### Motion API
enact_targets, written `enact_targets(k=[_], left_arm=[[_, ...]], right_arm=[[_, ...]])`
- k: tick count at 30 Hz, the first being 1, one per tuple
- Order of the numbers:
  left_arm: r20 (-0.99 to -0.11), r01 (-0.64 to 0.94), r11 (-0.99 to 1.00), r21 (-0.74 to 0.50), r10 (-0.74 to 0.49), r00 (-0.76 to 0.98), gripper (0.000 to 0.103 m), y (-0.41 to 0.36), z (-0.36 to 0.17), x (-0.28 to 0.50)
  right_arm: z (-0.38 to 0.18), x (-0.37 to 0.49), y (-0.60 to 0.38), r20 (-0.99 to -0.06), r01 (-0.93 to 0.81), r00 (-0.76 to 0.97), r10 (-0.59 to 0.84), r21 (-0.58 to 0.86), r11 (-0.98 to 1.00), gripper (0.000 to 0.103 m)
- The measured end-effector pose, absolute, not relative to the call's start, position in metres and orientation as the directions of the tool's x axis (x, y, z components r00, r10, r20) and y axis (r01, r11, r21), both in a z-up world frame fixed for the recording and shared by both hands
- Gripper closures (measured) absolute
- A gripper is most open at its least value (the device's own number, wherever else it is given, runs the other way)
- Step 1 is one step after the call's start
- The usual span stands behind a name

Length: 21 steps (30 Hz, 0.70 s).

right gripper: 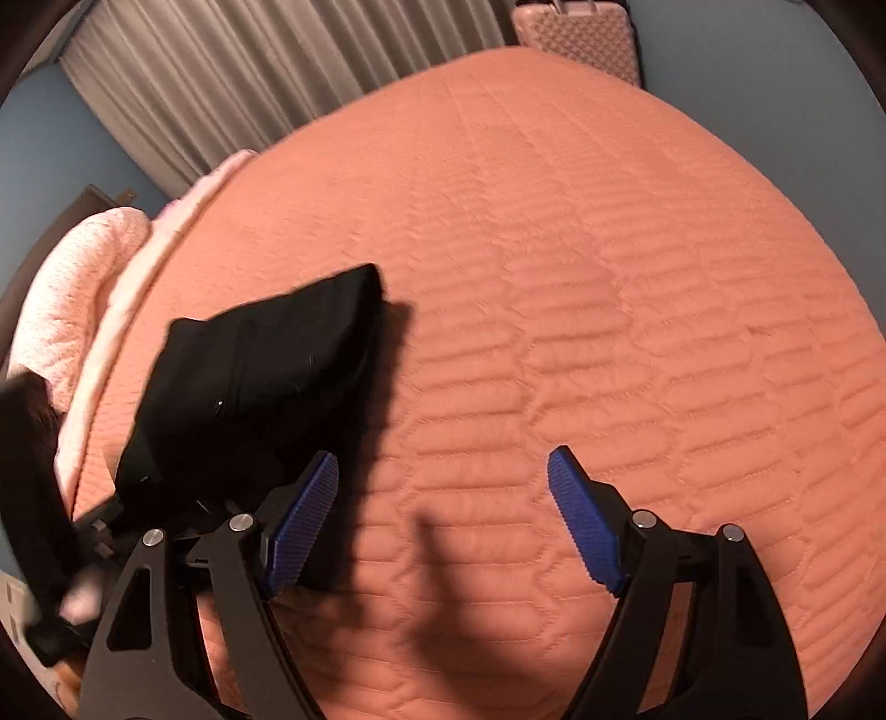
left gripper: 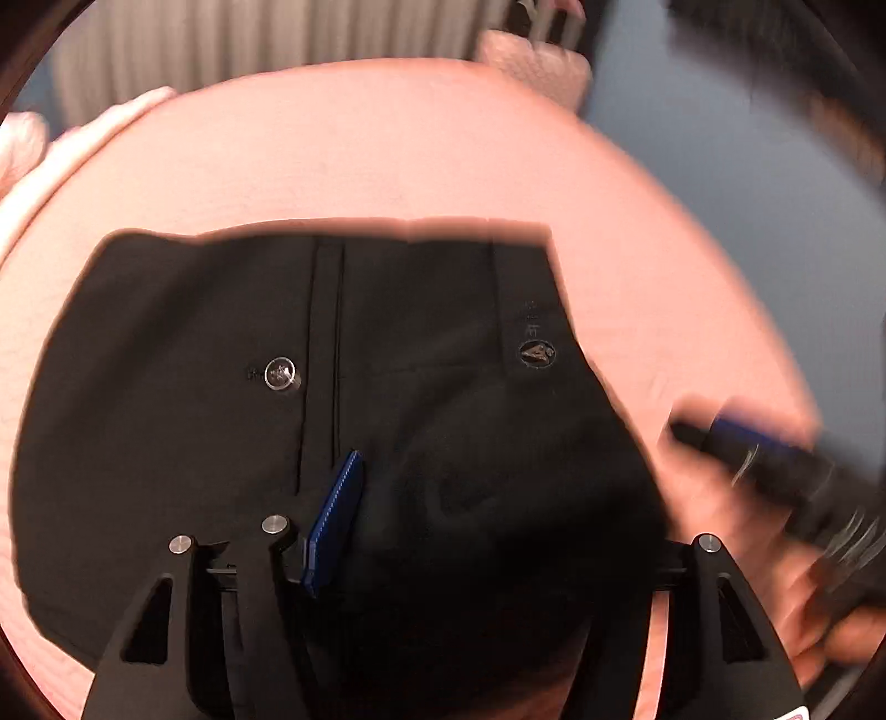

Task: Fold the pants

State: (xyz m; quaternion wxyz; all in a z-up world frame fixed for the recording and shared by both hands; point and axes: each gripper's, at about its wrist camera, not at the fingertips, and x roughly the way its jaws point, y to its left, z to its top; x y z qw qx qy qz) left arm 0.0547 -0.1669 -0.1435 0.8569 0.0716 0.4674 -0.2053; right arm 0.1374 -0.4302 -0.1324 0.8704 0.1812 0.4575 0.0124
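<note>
The black pants (left gripper: 387, 343) lie folded on the salmon quilted bedspread (left gripper: 360, 149), with a silver button (left gripper: 279, 374) and a dark button (left gripper: 536, 353) facing up. My left gripper (left gripper: 493, 487) hangs low over their near edge. Its left blue pad (left gripper: 335, 520) shows bare, while a black fold hides the right one. The jaws stand apart. My right gripper (right gripper: 443, 498) is open over bare bedspread (right gripper: 554, 277), nothing between its pads; the pants (right gripper: 255, 387) bunch up to its left. In the left wrist view the right gripper (left gripper: 775, 459) is a blur beside the pants.
Grey curtains (right gripper: 249, 72) and a pink suitcase (right gripper: 576, 33) stand beyond the bed's far edge. A pink blanket (right gripper: 72, 288) lies at the bed's left side by a dark headboard. A person's hand (right gripper: 77, 601) and dark sleeve (right gripper: 27, 443) hold the left gripper.
</note>
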Motion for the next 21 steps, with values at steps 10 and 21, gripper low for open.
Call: enact_targets(k=[10, 21], left_arm=[[-0.586, 0.490, 0.827, -0.274, -0.548, 0.597, 0.019, -0.098, -0.025, 0.012], [-0.867, 0.213, 0.976, 0.043, -0.070, 0.494, 0.005, -0.024, -0.136, 0.258]], right_arm=[[-0.109, 0.166, -0.412, -0.743, -0.034, 0.589, 0.317, 0.369, 0.929, 0.076], [-0.152, 0.208, -0.339, -0.786, -0.223, 0.500, 0.362, 0.287, 0.932, 0.091]])
